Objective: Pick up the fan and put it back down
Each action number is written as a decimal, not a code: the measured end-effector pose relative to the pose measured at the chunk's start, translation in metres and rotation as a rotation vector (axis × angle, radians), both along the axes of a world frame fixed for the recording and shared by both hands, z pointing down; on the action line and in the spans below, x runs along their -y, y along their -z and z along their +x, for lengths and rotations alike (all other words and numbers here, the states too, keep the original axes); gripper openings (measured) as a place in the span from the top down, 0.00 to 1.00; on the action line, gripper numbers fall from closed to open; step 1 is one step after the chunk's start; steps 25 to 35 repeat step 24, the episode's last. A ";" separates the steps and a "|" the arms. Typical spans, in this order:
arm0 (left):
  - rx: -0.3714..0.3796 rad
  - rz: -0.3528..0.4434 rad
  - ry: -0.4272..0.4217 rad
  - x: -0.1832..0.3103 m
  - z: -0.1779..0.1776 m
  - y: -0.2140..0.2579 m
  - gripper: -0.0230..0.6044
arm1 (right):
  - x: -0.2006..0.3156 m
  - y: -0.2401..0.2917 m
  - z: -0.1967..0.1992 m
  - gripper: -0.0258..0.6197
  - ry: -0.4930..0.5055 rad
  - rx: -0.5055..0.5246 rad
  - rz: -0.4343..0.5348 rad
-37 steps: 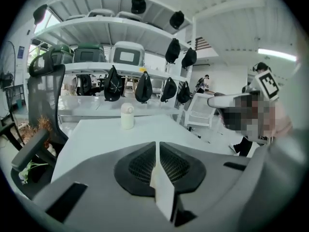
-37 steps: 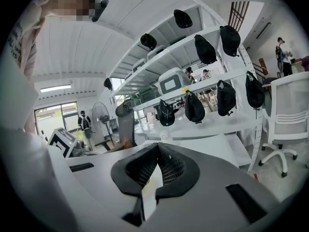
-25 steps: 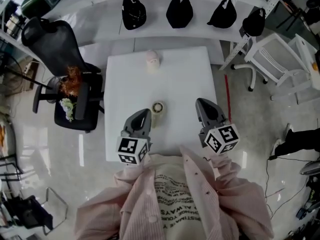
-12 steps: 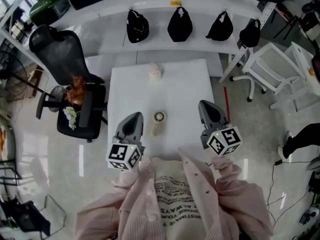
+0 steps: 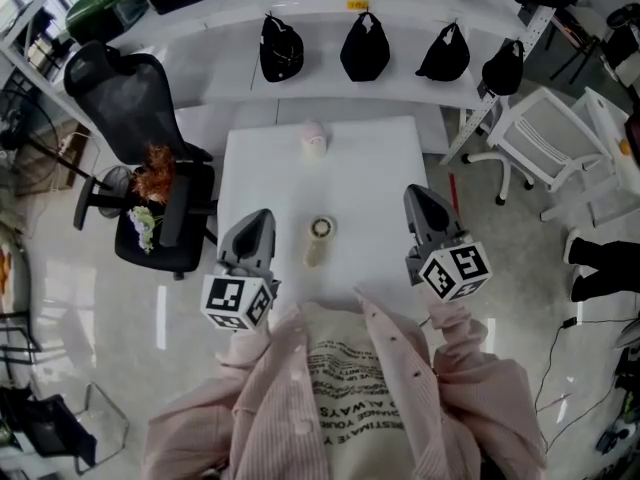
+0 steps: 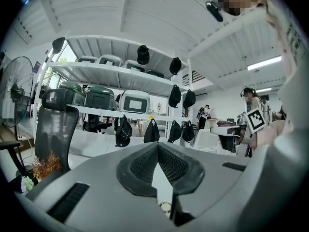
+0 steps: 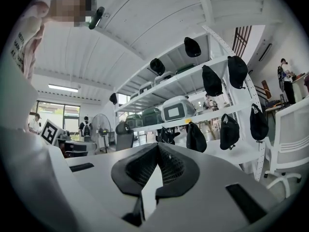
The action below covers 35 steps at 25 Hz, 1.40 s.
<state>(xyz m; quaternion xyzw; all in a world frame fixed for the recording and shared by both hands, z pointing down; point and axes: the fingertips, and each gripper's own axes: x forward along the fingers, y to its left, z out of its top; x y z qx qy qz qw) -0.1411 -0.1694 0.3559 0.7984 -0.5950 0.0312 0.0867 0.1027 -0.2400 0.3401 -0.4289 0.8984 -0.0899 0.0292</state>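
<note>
The left tongs (image 5: pixel 257 218) were held above the near left edge of the white square desk (image 5: pixel 372 168), jaws brought fully together with nothing between them; the left gripper view (image 6: pixel 157 144) confirmed the ribbed black pads met at the tips. The right tongs (image 5: pixel 416 194) were likewise closed and empty above the near right part of the desk, and the right gripper view (image 7: pixel 157 145) showed the pads meeting in the same way. The small cream handheld fan with a round head (image 5: pixel 319 238) lay flat on the desk between the two tongs, nearer the left pair and touched by neither. A small pale pink object (image 5: pixel 313 140) sat well ahead of both tongs at the far edge of the desk; its nature could not be determined. A black mesh office chair (image 5: pixel 128 96) stood to the left of the left tongs, with an orange-brown dried plant (image 5: pixel 152 171) on its seat. Four black caps (image 5: pixel 281 48) hung along a white shelf beyond the desk. A white chair (image 5: pixel 545 133) stood to the right of the right tongs.
</note>
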 end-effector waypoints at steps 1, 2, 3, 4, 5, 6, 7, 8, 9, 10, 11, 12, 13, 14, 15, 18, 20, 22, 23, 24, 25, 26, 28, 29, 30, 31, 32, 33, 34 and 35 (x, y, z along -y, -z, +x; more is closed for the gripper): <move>0.003 0.002 0.001 0.000 0.000 0.000 0.96 | 0.000 0.001 0.000 0.96 0.000 0.001 0.003; 0.006 0.003 0.001 0.000 -0.001 0.000 0.96 | 0.000 0.001 0.000 0.96 0.000 0.002 0.006; 0.007 0.002 0.001 0.000 -0.001 0.000 0.96 | 0.000 0.001 -0.001 0.96 0.000 0.002 0.007; 0.007 0.001 0.001 0.000 -0.001 0.000 0.96 | 0.000 0.001 -0.001 0.96 -0.001 0.001 0.008; 0.006 -0.001 0.001 0.000 -0.002 -0.001 0.96 | -0.001 0.001 -0.001 0.96 -0.001 0.001 0.007; 0.002 -0.003 0.003 0.000 -0.002 -0.001 0.96 | -0.001 0.001 -0.001 0.96 -0.002 0.000 0.007; -0.003 -0.004 0.005 -0.001 -0.003 -0.001 0.96 | -0.001 0.001 -0.001 0.96 -0.003 -0.001 0.006; -0.007 -0.005 0.008 0.000 -0.003 -0.001 0.96 | -0.001 0.000 -0.001 0.96 -0.004 -0.002 0.006; -0.009 -0.005 0.010 0.000 -0.003 -0.001 0.96 | -0.001 0.000 0.000 0.96 -0.005 -0.002 0.006; -0.007 -0.006 0.011 0.000 -0.003 -0.001 0.96 | -0.001 0.000 0.001 0.96 -0.007 -0.003 0.005; -0.003 -0.008 0.012 0.001 -0.003 -0.002 0.96 | 0.000 0.000 0.002 0.96 -0.008 -0.003 0.005; 0.000 -0.009 0.012 0.001 -0.003 -0.002 0.96 | 0.000 -0.001 0.003 0.96 -0.008 -0.004 0.004; 0.001 -0.011 0.012 0.001 -0.003 -0.003 0.96 | -0.001 -0.002 0.004 0.96 -0.008 -0.006 0.003; 0.001 -0.012 0.013 0.000 -0.003 -0.004 0.96 | -0.002 -0.003 0.004 0.96 -0.007 -0.008 0.002; -0.001 -0.012 0.013 0.000 -0.002 -0.004 0.96 | -0.002 -0.004 0.004 0.96 -0.007 -0.010 0.000; -0.003 -0.014 0.014 0.001 -0.002 -0.006 0.96 | -0.003 -0.006 0.004 0.96 -0.009 -0.016 -0.004; -0.002 -0.016 0.019 0.003 -0.004 -0.008 0.96 | -0.003 -0.007 0.003 0.96 -0.006 -0.028 -0.003; 0.000 -0.018 0.021 0.005 -0.004 -0.010 0.96 | -0.001 -0.008 0.002 0.96 -0.005 -0.043 0.000; 0.002 -0.019 0.022 0.006 -0.005 -0.011 0.96 | -0.001 -0.009 0.002 0.96 -0.005 -0.049 0.002; 0.003 -0.019 0.022 0.008 -0.005 -0.011 0.96 | 0.000 -0.009 0.003 0.96 -0.005 -0.055 0.003; 0.003 -0.019 0.022 0.008 -0.005 -0.011 0.96 | 0.000 -0.009 0.003 0.96 -0.005 -0.055 0.003; 0.003 -0.019 0.022 0.008 -0.005 -0.011 0.96 | 0.000 -0.009 0.003 0.96 -0.005 -0.055 0.003; 0.003 -0.019 0.022 0.008 -0.005 -0.011 0.96 | 0.000 -0.009 0.003 0.96 -0.005 -0.055 0.003; 0.003 -0.019 0.022 0.008 -0.005 -0.011 0.96 | 0.000 -0.009 0.003 0.96 -0.005 -0.055 0.003; 0.003 -0.019 0.022 0.008 -0.005 -0.011 0.96 | 0.000 -0.009 0.003 0.96 -0.005 -0.055 0.003; 0.003 -0.019 0.022 0.008 -0.005 -0.011 0.96 | 0.000 -0.009 0.003 0.96 -0.005 -0.055 0.003; 0.003 -0.019 0.022 0.008 -0.005 -0.011 0.96 | 0.000 -0.009 0.003 0.96 -0.005 -0.055 0.003; 0.003 -0.019 0.022 0.008 -0.005 -0.011 0.96 | 0.000 -0.009 0.003 0.96 -0.005 -0.055 0.003; 0.003 -0.019 0.022 0.008 -0.005 -0.011 0.96 | 0.000 -0.009 0.003 0.96 -0.005 -0.055 0.003; 0.003 -0.019 0.022 0.008 -0.005 -0.011 0.96 | 0.000 -0.009 0.003 0.96 -0.005 -0.055 0.003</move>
